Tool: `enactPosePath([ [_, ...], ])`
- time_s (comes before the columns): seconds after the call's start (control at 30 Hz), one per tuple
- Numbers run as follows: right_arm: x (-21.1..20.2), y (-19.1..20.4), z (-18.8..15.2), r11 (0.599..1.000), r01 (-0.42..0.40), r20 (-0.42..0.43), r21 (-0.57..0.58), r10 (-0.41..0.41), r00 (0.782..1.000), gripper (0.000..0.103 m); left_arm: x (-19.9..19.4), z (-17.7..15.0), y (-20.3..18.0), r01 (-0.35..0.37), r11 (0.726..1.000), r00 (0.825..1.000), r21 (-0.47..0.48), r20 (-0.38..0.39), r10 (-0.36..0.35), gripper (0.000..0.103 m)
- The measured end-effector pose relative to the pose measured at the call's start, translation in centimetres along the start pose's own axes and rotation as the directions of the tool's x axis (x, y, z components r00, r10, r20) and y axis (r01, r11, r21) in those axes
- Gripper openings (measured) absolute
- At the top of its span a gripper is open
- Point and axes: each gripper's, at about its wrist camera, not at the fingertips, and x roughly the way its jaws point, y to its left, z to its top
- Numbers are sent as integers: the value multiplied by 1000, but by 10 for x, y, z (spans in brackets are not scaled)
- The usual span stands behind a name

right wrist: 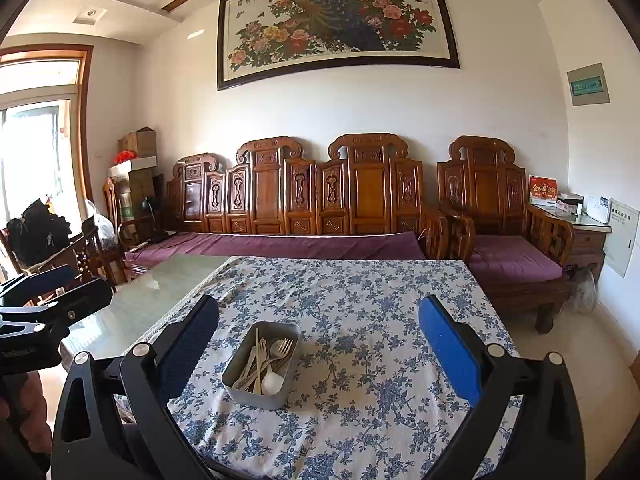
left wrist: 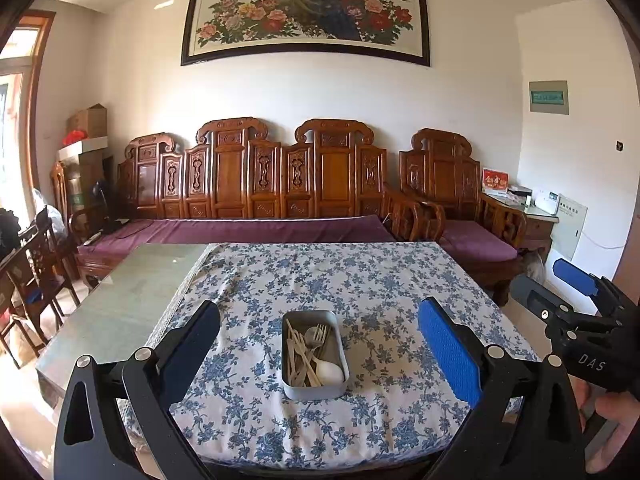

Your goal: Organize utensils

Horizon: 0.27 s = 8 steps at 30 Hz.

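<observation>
A table [left wrist: 120, 304] under a blue-flowered cloth [left wrist: 360, 280] carries a grey metal tin [left wrist: 314, 391] near its front edge, holding a fork [left wrist: 319, 334], spoons and chopsticks. Both the left gripper [left wrist: 318, 350] and right gripper [right wrist: 318, 350] hover spread wide, empty; the right one reads "DAS".

White wall hung with peacock painting [left wrist: 306, 12]; carved sofa [left wrist: 256, 184] set below painting, armchair [left wrist: 452, 196] right of sofa, sunlit window [right wrist: 32, 148] left of sofa.
</observation>
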Motion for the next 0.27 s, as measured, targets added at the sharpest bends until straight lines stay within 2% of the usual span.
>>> enactPosePath([
  [0.27, 0, 1, -1, 1000, 1, 3, -1, -1, 1000, 101, -2, 0, -1, 5, 1000, 1000, 2, 1, -5, 96],
])
